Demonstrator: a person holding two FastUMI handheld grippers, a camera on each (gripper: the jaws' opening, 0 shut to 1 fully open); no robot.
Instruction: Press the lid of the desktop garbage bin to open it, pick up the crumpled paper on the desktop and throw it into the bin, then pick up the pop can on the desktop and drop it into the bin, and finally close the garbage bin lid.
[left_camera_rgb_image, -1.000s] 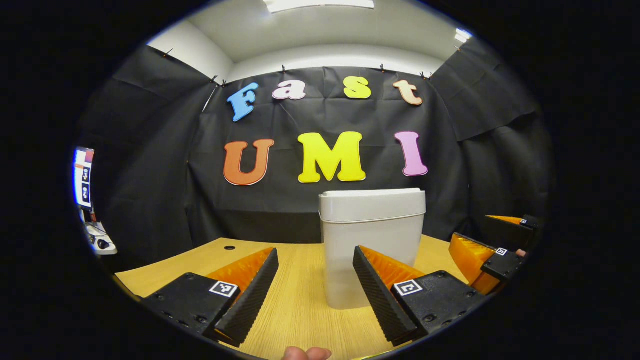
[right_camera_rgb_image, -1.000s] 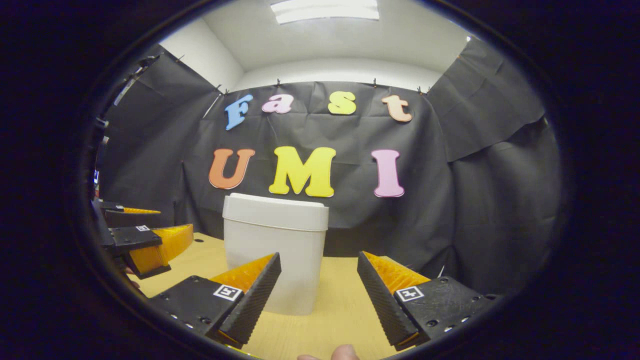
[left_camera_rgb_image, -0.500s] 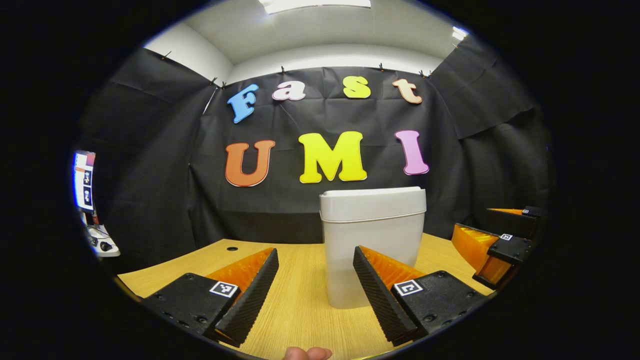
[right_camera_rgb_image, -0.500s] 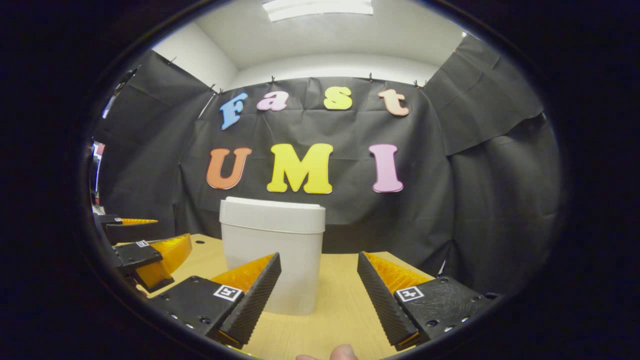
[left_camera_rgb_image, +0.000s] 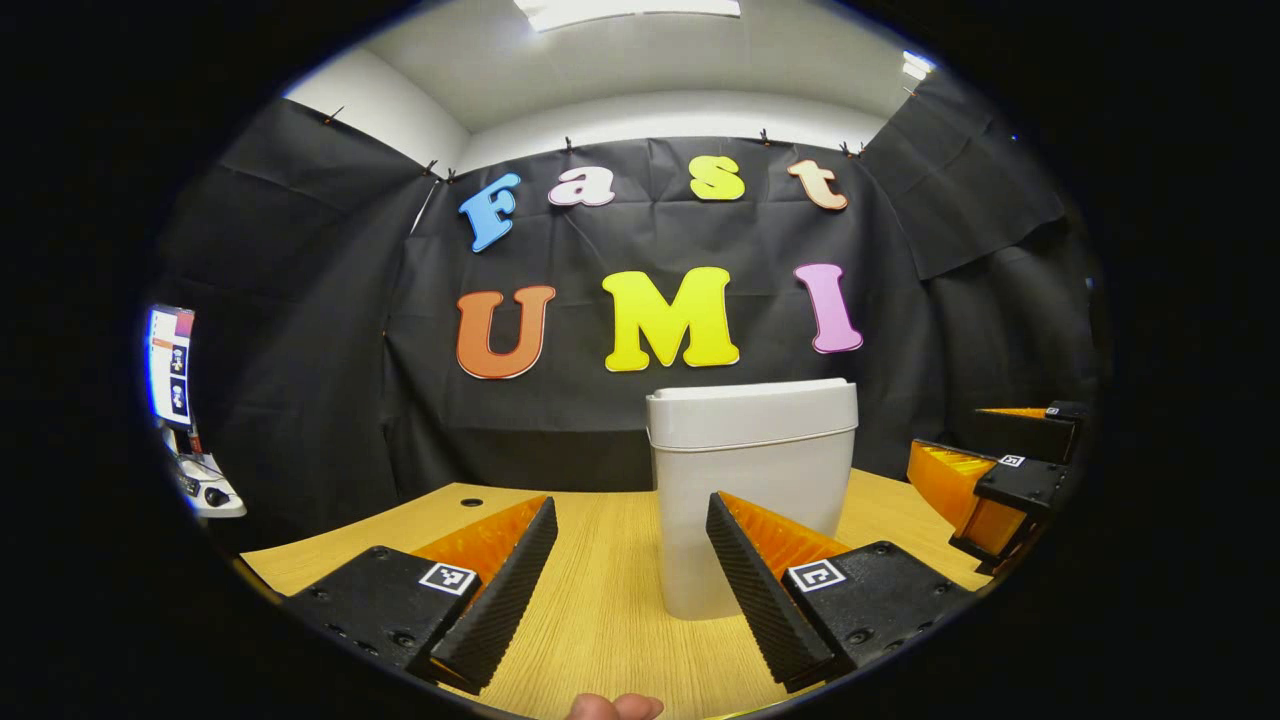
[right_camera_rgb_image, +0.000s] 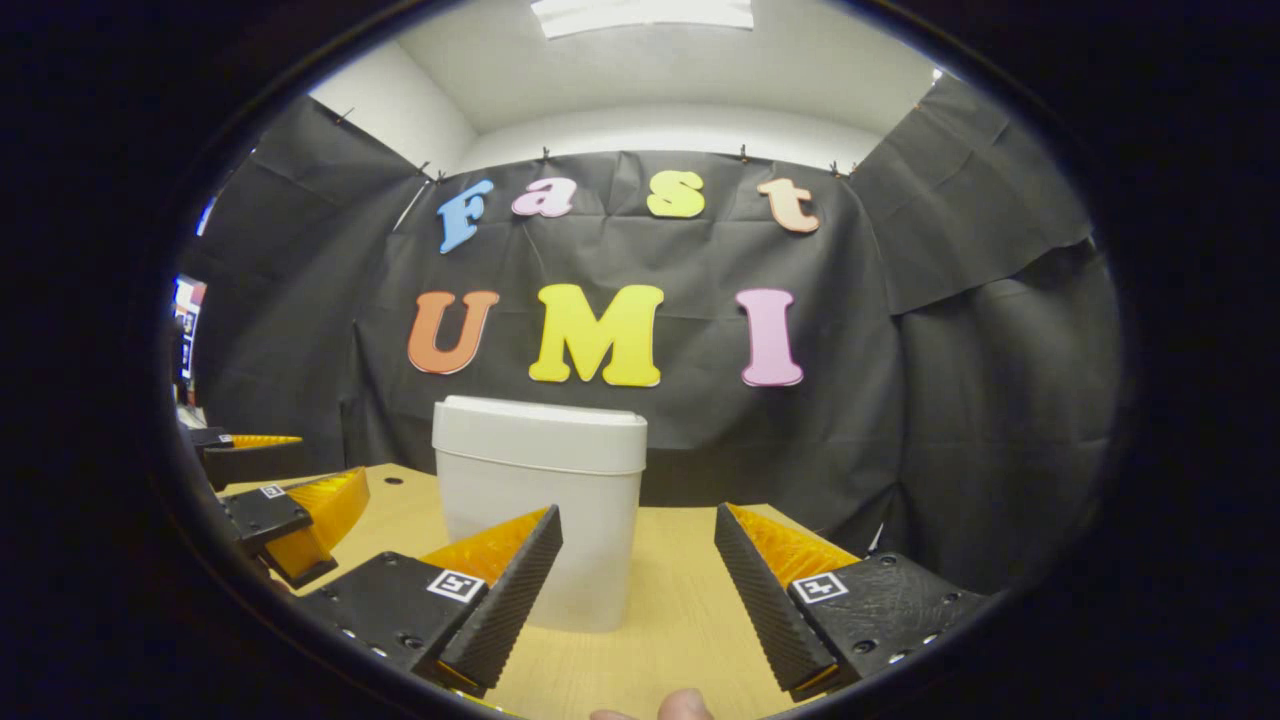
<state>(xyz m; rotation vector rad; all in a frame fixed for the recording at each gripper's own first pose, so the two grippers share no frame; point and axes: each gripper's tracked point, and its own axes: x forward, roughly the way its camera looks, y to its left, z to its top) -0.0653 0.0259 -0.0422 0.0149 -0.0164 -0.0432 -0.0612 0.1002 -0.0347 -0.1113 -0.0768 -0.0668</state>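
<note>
Left gripper (left_camera_rgb_image: 630, 560) low over desk (left_camera_rgb_image: 600, 620), jaws wide, nothing held. Right gripper (right_camera_rgb_image: 635, 565) beside it, jaws wide too, empty. Garbage bin (left_camera_rgb_image: 750, 500) upright mid-desk, just ahead of both, long axis vertical, lid (left_camera_rgb_image: 752, 412) shut, facing up. Paper, can: can't spot from here. Judgement: either first step, lid not yet pressed, or all finished. If first: gripper rises above lid, presses down.

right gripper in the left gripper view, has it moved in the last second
Yes. The right gripper has risen and drifted away from the bin, nearer the view's right edge.
</note>
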